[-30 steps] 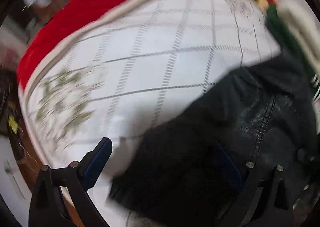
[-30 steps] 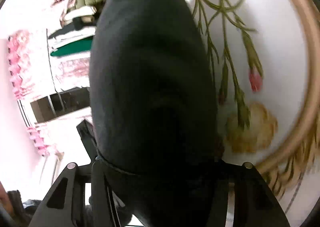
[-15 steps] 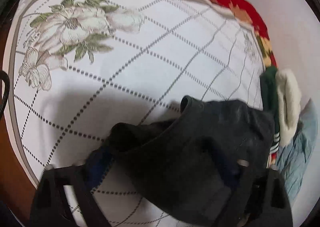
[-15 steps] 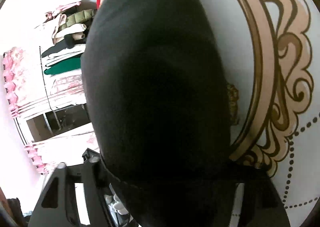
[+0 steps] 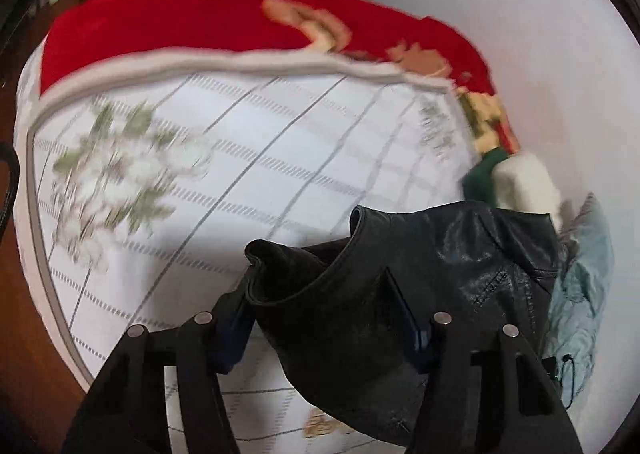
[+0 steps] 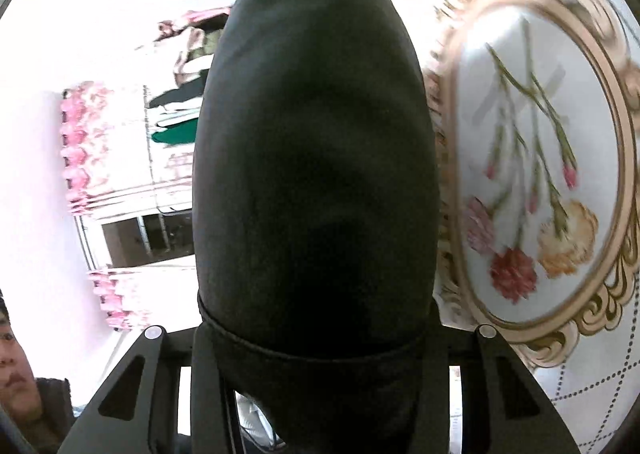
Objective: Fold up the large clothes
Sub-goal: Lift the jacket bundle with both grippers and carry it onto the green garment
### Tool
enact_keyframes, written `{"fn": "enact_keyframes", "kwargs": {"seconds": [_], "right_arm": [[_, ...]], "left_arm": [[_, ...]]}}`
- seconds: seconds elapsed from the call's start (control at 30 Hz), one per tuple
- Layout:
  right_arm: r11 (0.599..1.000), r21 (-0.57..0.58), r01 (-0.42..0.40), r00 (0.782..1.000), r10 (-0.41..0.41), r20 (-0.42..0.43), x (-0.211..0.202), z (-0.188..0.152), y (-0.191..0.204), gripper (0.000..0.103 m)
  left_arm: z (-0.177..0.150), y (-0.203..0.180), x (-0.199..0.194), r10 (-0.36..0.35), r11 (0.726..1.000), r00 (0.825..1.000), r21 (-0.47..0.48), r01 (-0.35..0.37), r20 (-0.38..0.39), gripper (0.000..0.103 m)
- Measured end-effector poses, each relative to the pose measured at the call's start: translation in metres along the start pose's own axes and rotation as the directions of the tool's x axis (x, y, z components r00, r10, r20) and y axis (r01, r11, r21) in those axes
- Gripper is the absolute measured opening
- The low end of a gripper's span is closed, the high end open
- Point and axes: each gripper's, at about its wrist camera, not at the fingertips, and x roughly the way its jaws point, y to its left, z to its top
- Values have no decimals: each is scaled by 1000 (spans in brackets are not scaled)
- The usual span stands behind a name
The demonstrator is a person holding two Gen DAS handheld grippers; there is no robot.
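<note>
The left gripper (image 5: 324,318) has a bunched fold of the black leather jacket (image 5: 420,274) between its blue-padded fingers (image 5: 234,328); the leather covers the right-hand pad, so the contact there is hard to make out, though the jaws stand closed in on the fabric. Beyond the fingers the jacket rises off a white quilt (image 5: 248,157) with a grey grid and blurred flowers; farther out lies a red blanket (image 5: 192,17), and to the right a green and cream garment (image 5: 516,181) beside pale blue cloth (image 5: 584,286). The right gripper (image 6: 316,334) is clamped on a taut black bulge of the same jacket that fills its view and hides both fingertips. Right of it, the quilt's gold-framed carnation medallion (image 6: 536,181); left, a washed-out clothes rack (image 6: 176,93). No writing is legible.
</note>
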Motion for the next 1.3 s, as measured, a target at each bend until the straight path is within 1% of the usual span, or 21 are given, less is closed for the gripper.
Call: {"fn": "enact_keyframes", "kwargs": {"seconds": [0.07, 0.23, 0.33, 0.37, 0.4, 0.43, 0.47, 0.57, 0.63, 0.67, 0.77, 0.83, 0.9, 0.97, 1.03, 1.07, 1.13, 1.17, 1.2, 1.23, 1.3], "right_arm": [[1000, -8, -14, 1000, 14, 22, 4, 17, 25, 46], [999, -34, -30, 996, 33, 81, -32, 53, 87, 46], [998, -58, -18, 992, 25, 128, -66, 91, 127, 46], [998, -64, -13, 990, 22, 137, -67, 101, 144, 46], [997, -76, -6, 988, 17, 154, -81, 122, 160, 46], [997, -81, -1, 987, 14, 161, -88, 131, 168, 46], [996, -89, 7, 984, 9, 177, -101, 155, 181, 46], [995, -99, 19, 981, 1, 196, -124, 212, 199, 46], [994, -106, 33, 980, -12, 198, -133, 265, 206, 46], [994, -105, 34, 980, -12, 197, -142, 277, 209, 46], [996, -91, 17, 983, 1, 186, -143, 366, 202, 46], [998, -58, -20, 986, 29, 164, -133, 422, 181, 46], [999, -34, -15, 986, 21, 167, -123, 449, 158, 46], [1000, -3, 0, 983, 0, 183, -115, 464, 135, 46], [1000, 25, 16, 979, -21, 202, -117, 482, 118, 50], [999, 28, 27, 978, -32, 205, -113, 482, 116, 55], [995, 40, 93, 973, -99, 210, -121, 484, 113, 62], [992, 41, 117, 971, -123, 204, -120, 469, 115, 66], [984, 35, 176, 965, -179, 193, -119, 469, 121, 70], [971, 27, 239, 952, -240, 189, -119, 467, 130, 73], [919, 17, 393, 899, -388, 203, -118, 458, 150, 82]], "left_arm": [[18, -32, -4, -16, 999, 1000, 46, 16, 15, 56], [52, -108, -10, -78, 990, 997, 121, 74, 27, 55], [73, -163, -3, -132, 979, 991, 158, 125, 33, 55], [79, -181, 0, -151, 975, 988, 170, 143, 34, 55], [85, -199, 5, -166, 970, 986, 184, 157, 36, 55], [92, -221, 13, -183, 964, 982, 201, 172, 36, 55], [99, -243, 24, -197, 959, 980, 215, 185, 36, 55], [121, -295, 57, -228, 948, 973, 235, 214, 34, 55], [137, -326, 84, -240, 942, 970, 249, 225, 32, 55], [144, -338, 98, -242, 940, 970, 255, 226, 31, 55], [163, -365, 138, -234, 936, 972, 279, 216, 29, 55], [174, -375, 168, -216, 934, 976, 299, 198, 27, 55], [179, -381, 195, -177, 933, 984, 319, 164, 11, 55], [180, -383, 221, -132, 931, 991, 342, 130, -18, 55], [175, -382, 240, -108, 922, 993, 368, 119, -52, 56], [170, -384, 245, -89, 912, 994, 395, 107, -64, 56], [161, -386, 244, -62, 892, 997, 446, 79, -55, 56], [157, -389, 241, -48, 882, 998, 467, 64, -44, 56], [155, -391, 238, -34, 872, 999, 487, 47, -36, 56], [154, -392, 235, -25, 867, 999, 496, 37, -31, 56], [154, -396, 229, -4, 856, 1000, 517, 16, -24, 59]]}}
